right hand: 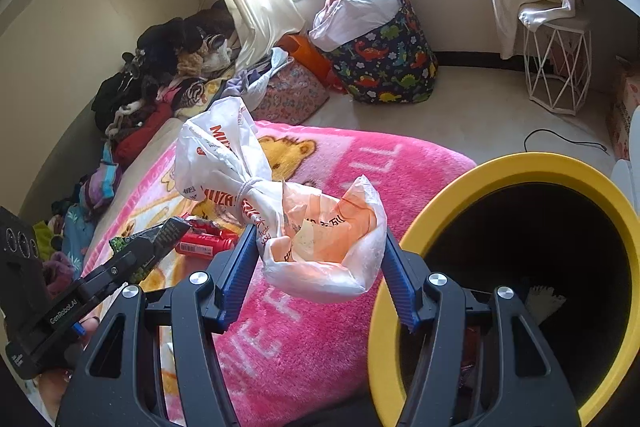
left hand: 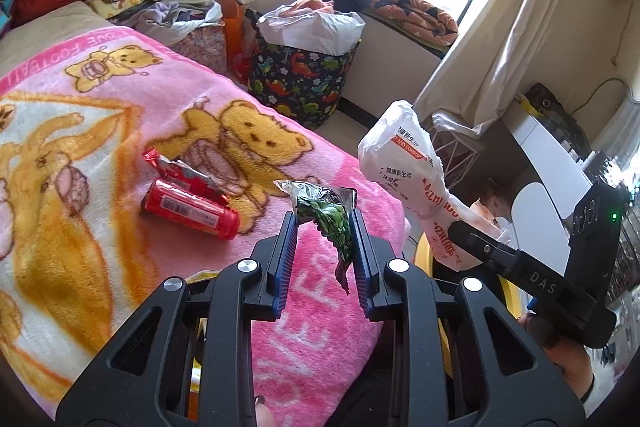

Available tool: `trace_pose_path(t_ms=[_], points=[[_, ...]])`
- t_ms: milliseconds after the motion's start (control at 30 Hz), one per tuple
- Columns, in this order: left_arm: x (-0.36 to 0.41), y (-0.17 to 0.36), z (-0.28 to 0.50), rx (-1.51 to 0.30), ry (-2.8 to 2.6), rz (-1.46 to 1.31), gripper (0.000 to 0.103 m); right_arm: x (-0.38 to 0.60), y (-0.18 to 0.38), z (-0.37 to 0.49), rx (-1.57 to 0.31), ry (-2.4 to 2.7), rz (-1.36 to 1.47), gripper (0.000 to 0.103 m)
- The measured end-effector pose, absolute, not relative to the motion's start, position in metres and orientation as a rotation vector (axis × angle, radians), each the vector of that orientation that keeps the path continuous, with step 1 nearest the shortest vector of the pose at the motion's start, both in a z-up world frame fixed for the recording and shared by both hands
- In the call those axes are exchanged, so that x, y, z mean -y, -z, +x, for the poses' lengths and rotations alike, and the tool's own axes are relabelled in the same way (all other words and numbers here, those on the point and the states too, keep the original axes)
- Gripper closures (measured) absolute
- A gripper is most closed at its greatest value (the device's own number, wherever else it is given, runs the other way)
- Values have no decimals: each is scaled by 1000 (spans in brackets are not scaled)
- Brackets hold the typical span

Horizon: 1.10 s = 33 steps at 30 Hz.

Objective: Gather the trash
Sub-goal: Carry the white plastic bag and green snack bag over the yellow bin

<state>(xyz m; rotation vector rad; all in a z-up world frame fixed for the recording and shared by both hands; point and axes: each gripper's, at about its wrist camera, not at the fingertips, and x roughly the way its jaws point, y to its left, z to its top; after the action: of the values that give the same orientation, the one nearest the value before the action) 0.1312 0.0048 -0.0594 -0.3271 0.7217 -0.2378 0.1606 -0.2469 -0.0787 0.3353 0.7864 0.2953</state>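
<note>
Both jaws loaded, bin close on my right.

My left gripper (left hand: pixel 323 227) was pinched nearly closed on a crumpled green wrapper (left hand: pixel 328 217), which hung loose below the pads; my right gripper (right hand: pixel 316 247) stood wider, clamped on a knotted white plastic bag (right hand: pixel 280 211). I judged the bag's limp top could snag or slide out on the swing. Beyond my left jaws, red wrappers (left hand: pixel 190 201) lay on the pink blanket (left hand: pixel 304 339). The yellow bin (right hand: pixel 516 167) sat just right of my right jaws, mouth open, with free room above.
</note>
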Motion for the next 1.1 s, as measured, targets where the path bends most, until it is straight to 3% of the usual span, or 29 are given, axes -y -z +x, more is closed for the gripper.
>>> trace_pose_path(t_ms=[1100], points=[[68, 51, 112, -732, 383, -245, 83, 329, 67, 115, -719, -165, 411, 45]])
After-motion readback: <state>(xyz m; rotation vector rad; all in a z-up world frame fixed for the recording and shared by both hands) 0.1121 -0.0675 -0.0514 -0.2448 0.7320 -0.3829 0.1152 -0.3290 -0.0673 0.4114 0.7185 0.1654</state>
